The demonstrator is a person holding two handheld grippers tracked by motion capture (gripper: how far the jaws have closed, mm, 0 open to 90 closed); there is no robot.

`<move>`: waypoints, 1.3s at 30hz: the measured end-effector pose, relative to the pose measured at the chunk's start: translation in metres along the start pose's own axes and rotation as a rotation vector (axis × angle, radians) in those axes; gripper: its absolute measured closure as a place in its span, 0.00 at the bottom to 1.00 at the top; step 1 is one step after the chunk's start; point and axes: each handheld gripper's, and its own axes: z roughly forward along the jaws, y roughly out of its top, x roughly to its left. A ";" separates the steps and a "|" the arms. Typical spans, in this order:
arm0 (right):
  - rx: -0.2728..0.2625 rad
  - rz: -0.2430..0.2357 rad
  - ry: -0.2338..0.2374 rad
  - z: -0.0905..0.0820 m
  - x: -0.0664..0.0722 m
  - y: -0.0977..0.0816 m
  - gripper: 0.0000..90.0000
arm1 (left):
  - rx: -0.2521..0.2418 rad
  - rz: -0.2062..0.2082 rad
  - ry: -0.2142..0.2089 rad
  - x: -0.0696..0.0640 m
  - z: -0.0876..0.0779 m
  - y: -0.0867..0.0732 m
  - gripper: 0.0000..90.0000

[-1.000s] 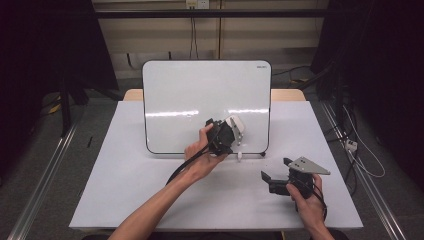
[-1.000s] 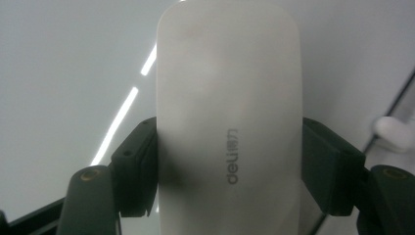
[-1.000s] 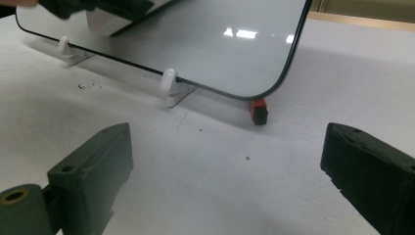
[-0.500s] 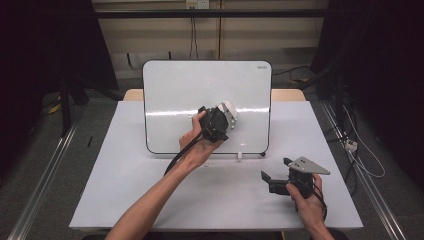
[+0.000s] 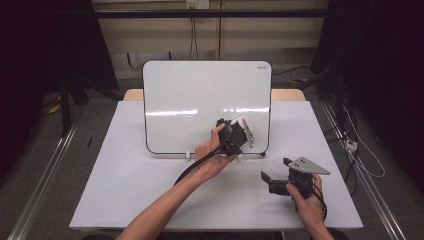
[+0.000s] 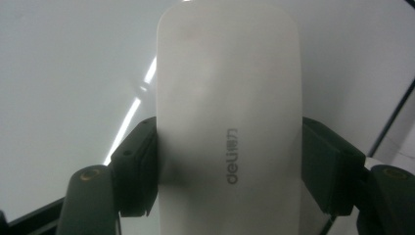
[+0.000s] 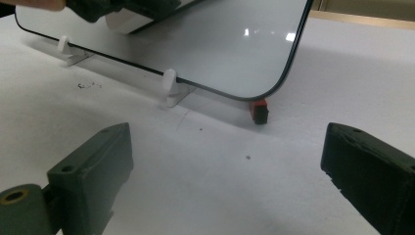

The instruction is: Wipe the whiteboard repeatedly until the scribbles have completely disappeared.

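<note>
White eraser (image 6: 227, 127) carries grey brand "deli" plus Chinese characters, printed lengthwise. Whiteboard (image 5: 200, 95) corner logo too small to read.

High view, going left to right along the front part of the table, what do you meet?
The person's left forearm → left tool clamped on the white eraser at the whiteboard → right tool, jaws open, resting on the table.

High view: overhead from the person's edge, facing 12 o'clock down at table (image 5: 150, 190). Left gripper view: very close on whiteboard (image 6: 58, 73). Right gripper view: low, near the tabletop. All three share the whiteboard.
</note>
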 end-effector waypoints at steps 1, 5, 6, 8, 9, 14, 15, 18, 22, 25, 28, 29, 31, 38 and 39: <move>0.002 0.001 -0.001 0.000 0.000 0.000 0.06 | 0.015 0.035 -0.002 -0.003 -0.001 -0.002 0.34; -0.001 0.001 -0.003 0.000 0.000 0.000 0.06 | 0.016 0.075 -0.030 -0.014 -0.003 -0.012 0.34; -0.002 0.000 -0.003 0.000 0.000 0.000 0.06 | 0.011 0.088 -0.029 -0.016 -0.003 -0.014 0.34; 0.001 0.004 -0.003 0.000 0.000 0.000 0.06 | 0.006 0.090 -0.039 -0.015 -0.004 -0.017 0.34; 0.002 0.002 -0.003 0.000 0.000 0.000 0.06 | 0.020 0.101 -0.042 -0.014 -0.005 -0.017 0.34; -0.002 0.002 -0.004 -0.001 -0.001 0.000 0.06 | 0.022 0.093 -0.039 -0.010 -0.006 -0.021 0.34; -0.002 0.003 -0.005 -0.001 -0.001 0.000 0.06 | 0.026 0.095 -0.041 -0.008 -0.007 -0.022 0.34; -0.004 0.003 -0.005 -0.002 -0.001 -0.001 0.06 | 0.022 0.080 -0.037 -0.004 -0.009 -0.028 0.34; -0.002 0.003 -0.006 -0.002 -0.001 -0.001 0.06 | 0.030 0.061 -0.033 0.005 -0.012 -0.037 0.34; -0.002 0.003 -0.008 -0.002 -0.001 -0.001 0.06 | 0.027 0.040 -0.028 0.010 -0.014 -0.042 0.34; -0.002 0.002 -0.008 -0.002 0.000 0.000 0.06 | 0.033 0.021 -0.025 0.018 -0.016 -0.047 0.34; -0.002 0.002 -0.007 -0.002 0.000 0.000 0.06 | 0.014 -0.017 -0.025 0.018 -0.015 -0.048 0.34; -0.001 0.004 -0.008 -0.001 -0.001 0.000 0.06 | 0.033 -0.001 -0.022 0.023 -0.017 -0.050 0.34; -0.003 0.003 -0.007 -0.002 -0.001 -0.001 0.06 | 0.031 -0.052 -0.013 0.036 -0.020 -0.056 0.34; -0.002 0.003 -0.009 -0.002 -0.001 -0.001 0.06 | 0.030 -0.066 -0.007 0.040 -0.021 -0.058 0.34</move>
